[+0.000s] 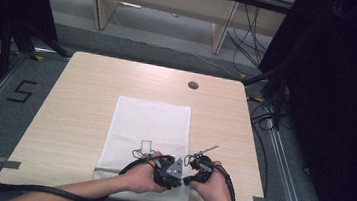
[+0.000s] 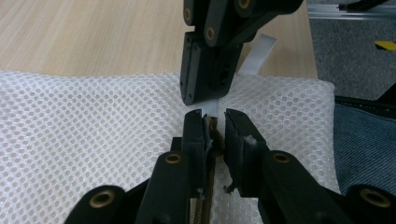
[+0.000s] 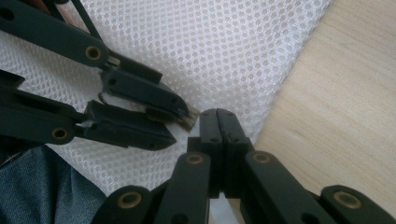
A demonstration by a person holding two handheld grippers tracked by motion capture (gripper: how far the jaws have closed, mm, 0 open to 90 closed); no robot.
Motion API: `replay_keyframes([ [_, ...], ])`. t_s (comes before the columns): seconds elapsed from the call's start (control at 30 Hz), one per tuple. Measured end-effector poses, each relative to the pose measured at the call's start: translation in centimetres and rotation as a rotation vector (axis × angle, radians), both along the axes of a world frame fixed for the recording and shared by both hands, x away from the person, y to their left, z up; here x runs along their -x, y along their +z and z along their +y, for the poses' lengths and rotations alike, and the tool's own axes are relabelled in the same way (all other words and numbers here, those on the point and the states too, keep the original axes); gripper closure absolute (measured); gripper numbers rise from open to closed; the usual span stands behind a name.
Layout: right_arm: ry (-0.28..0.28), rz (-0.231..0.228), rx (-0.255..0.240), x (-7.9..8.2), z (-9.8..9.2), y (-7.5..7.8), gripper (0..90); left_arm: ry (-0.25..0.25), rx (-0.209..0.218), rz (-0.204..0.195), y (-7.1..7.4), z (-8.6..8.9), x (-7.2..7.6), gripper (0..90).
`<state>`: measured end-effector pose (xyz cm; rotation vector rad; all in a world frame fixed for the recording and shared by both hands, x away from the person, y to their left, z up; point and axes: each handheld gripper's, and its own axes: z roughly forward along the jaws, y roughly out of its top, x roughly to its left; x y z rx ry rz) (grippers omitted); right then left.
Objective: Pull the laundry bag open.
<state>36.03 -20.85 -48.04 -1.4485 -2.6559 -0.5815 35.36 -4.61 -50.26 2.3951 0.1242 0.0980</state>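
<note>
White mesh zip bag (image 1: 148, 127) lies flat mid-table, near edge toward the person. Left gripper (image 2: 215, 122) straddles the brown zipper pull (image 2: 212, 128), jaws slightly apart, not clamped. Right gripper (image 3: 218, 122) is closed on the white tab (image 2: 257, 53). Step: setting up to unzip. Next: clamp the pull, slide it.

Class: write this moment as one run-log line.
left gripper: around zipper pull | right gripper: shut on white tab | mesh bag: flat on table

Pale wooden table (image 1: 79, 115), grey floor (image 1: 163, 33), black cables (image 1: 265, 119)
</note>
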Motion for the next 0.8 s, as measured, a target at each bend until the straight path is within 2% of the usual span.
replay_keyframes([
  [0.03, -0.002, -0.002, -0.001, 0.0, 0.01, -0.01, 90.0, 0.006, -0.002, -0.004, 0.02, 0.0, 0.0, 77.3],
  [0.07, -0.003, 0.0, 0.0, 0.0, 0.02, 0.01, 90.0, 0.036, 0.001, -0.029, 0.06, 0.07, 0.02, 77.5],
  [0.13, 0.014, -0.01, 0.005, -0.08, -0.09, -0.02, 90.0, 0.024, 0.007, -0.012, 0.0, 0.08, -0.17, 78.6],
  [0.17, 0.021, -0.017, 0.001, -0.12, -0.12, -0.08, 90.0, 0.022, 0.014, 0.02, -0.12, 0.07, -0.13, 79.2],
  [0.23, 0.023, -0.017, 0.0, -0.13, -0.13, -0.09, 90.0, 0.042, 0.012, -0.007, -0.01, 0.17, -0.18, 80.7],
  [0.3, 0.024, -0.018, 0.002, -0.12, -0.12, -0.08, 90.0, 0.044, 0.011, -0.005, 0.02, 0.14, -0.2, 81.4],
  [0.33, 0.024, -0.018, 0.002, -0.12, -0.12, -0.08, 90.0, 0.035, 0.008, 0.026, 0.03, 0.06, -0.22, 81.4],
  [0.47, 0.027, -0.019, 0.0, -0.12, -0.15, -0.09, 90.0, 0.04, 0.005, 0.032, 0.35, 0.08, -0.4, 81.8],
  [0.5, 0.01, -0.009, 0.002, -0.06, -0.12, -0.07, 90.0, 0.06, 0.019, 0.028, 0.42, 0.12, -0.33, 81.8],
  [0.67, 0.014, -0.011, 0.007, -0.15, -0.13, -0.1, 90.0, 0.043, 0.015, 0.014, 0.53, 0.12, -0.34, 81.9],
  [0.7, 0.026, -0.015, 0.007, -0.11, -0.04, -0.06, 90.0, 0.036, 0.015, 0.029, 0.51, 0.08, -0.33, 81.9],
  [0.8, 0.028, -0.019, 0.027, 0.01, 0.18, 0.01, 90.0, 0.041, 0.014, 0.024, 0.57, 0.11, -0.26, 82.0],
])
